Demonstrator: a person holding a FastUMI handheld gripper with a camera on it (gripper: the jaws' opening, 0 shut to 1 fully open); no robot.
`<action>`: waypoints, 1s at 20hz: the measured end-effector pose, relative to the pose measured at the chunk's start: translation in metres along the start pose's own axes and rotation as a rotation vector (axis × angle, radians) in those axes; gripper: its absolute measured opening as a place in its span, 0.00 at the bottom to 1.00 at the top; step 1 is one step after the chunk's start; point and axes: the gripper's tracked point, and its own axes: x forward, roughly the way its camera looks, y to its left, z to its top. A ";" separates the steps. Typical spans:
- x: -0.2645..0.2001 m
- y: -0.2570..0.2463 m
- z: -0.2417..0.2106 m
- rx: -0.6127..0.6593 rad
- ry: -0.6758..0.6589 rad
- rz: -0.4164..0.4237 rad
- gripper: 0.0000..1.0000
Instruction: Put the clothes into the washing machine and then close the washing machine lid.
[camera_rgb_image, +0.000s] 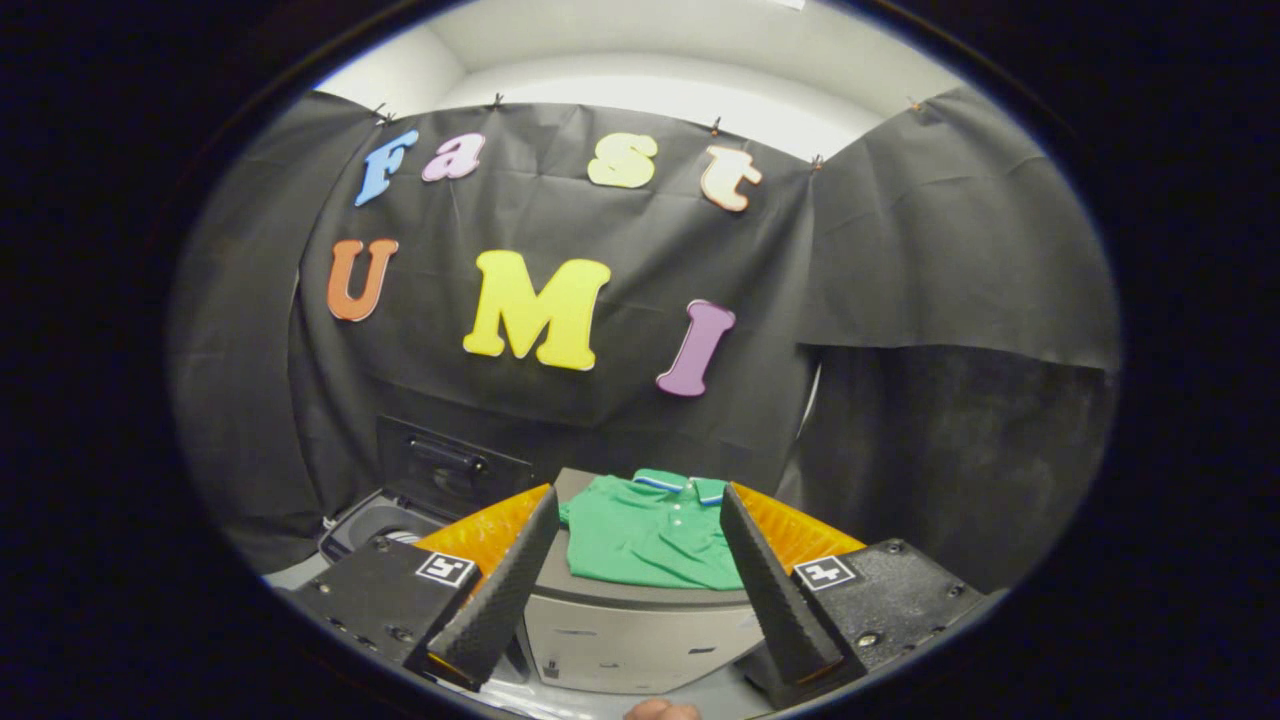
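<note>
One garment is present: a green polo shirt (650, 535) with a collar trimmed in white and blue, lying flat and spread on top of a grey box-shaped unit (640, 630). The shirt sits just ahead of the hand-held gripper (640, 570), framed in the gap between its two fingers (500, 590) and clear of both; no contact with either finger is seen. The hand-held gripper is wide open and holds nothing, its fingers standing well apart with the shirt's width between them. Each finger base carries a small square black-and-white marker (446, 568). The washing machine (385, 525) stands to the left of the grey unit, beyond the left finger; its dark lid (450, 470) is raised and leans back toward the black cloth wall (560, 400), and part of the round opening shows below it. The shirt is well apart from that opening. A fingertip of a person (660, 710) shows at the bottom, below the grey unit's front face.
</note>
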 end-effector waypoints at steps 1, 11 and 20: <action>0.016 -0.009 -0.001 0.021 0.018 -0.002 1.00; 0.144 -0.074 -0.048 0.101 0.271 -0.054 1.00; 0.211 -0.081 -0.094 0.105 0.391 -0.039 1.00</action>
